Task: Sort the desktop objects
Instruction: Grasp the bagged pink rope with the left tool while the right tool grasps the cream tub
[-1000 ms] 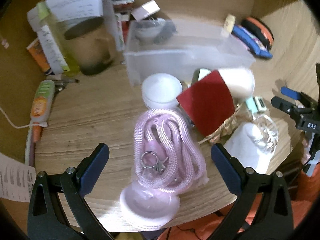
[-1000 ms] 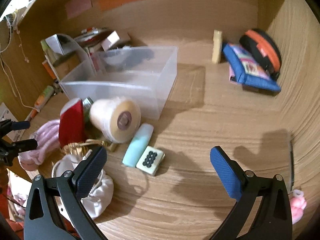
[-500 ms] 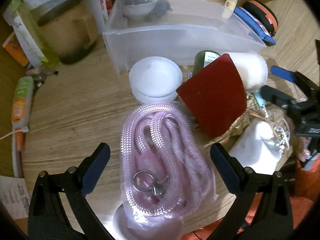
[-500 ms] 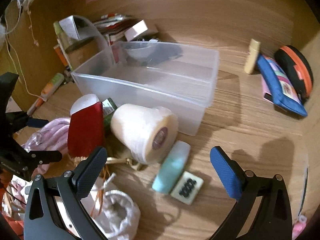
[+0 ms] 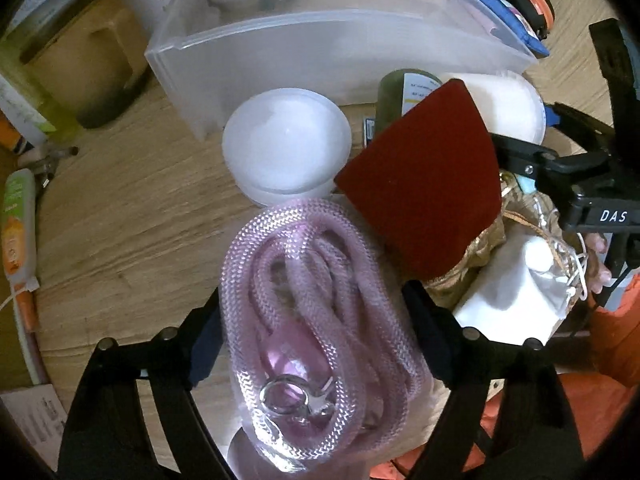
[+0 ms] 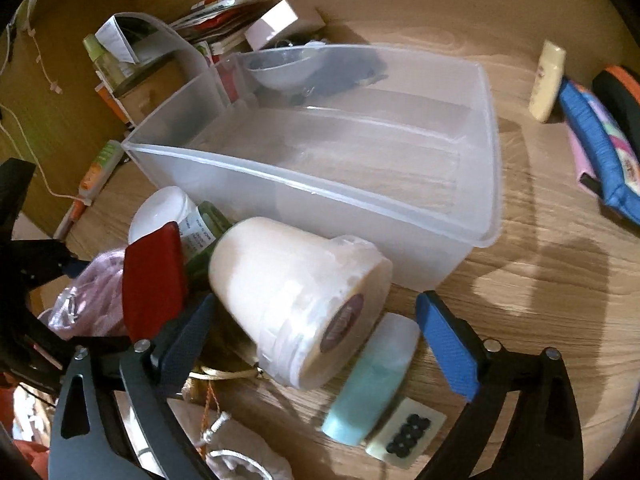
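In the left wrist view, the left tool (image 5: 316,332) has its jaws apart and just been closing, with the bagged pink cord (image 5: 312,320) filling the gap between them at lower centre; whether the pads press the bag cannot be told. The table (image 5: 120,232) lies bare only at left; its edge runs along the bottom. A white round lid (image 5: 286,148) and a red pouch (image 5: 424,188) crowd just above the cord, with the clear bin (image 5: 320,44) across the top. In the right wrist view, the right tool (image 6: 312,332) stands wide, jaws lately narrowing a little, straddling the cream spool (image 6: 296,300) at centre without visibly touching it. A mint tube (image 6: 372,384) lies just below the spool; open table spreads at right, the bin's near wall close above.
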`<state>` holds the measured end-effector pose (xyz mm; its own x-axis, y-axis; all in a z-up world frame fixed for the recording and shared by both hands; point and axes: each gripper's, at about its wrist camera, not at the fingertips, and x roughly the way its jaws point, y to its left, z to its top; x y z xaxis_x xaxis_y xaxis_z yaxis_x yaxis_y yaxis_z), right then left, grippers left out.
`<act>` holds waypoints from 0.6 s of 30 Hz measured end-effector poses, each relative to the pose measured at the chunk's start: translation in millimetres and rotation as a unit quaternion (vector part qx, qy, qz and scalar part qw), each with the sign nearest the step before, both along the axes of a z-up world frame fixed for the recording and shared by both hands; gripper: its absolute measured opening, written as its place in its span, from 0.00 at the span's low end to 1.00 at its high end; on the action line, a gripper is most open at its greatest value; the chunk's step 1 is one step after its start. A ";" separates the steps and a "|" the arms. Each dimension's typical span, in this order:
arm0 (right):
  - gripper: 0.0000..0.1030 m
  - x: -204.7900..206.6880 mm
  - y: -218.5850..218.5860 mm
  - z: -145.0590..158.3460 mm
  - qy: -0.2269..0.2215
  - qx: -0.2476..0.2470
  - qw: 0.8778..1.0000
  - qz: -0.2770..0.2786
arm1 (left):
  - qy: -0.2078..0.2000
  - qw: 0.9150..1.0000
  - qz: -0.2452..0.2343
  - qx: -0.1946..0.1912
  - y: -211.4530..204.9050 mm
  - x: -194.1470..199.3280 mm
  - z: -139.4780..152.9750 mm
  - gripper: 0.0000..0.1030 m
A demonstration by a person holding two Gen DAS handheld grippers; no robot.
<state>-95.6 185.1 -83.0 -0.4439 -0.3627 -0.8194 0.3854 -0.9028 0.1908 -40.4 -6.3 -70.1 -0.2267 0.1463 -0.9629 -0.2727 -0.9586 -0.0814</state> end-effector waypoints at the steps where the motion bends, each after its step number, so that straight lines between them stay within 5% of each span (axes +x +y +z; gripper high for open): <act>1: 0.92 -1.1 0.0 -1.0 -0.003 -0.007 1.000 0.001 | 0.002 1.000 0.000 0.001 -0.9 0.1 0.4 0.77; 18: 0.68 10.9 6.4 10.8 0.018 -0.024 0.999 0.010 | 0.056 0.997 0.033 0.031 -16.4 10.3 6.6 0.57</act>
<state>-84.6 191.5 -72.2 -0.4656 -0.4098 -0.7844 0.4112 -0.8850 0.2183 -30.1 -22.6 -63.5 -0.3432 0.1855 -0.9208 -0.2191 -0.9691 -0.1136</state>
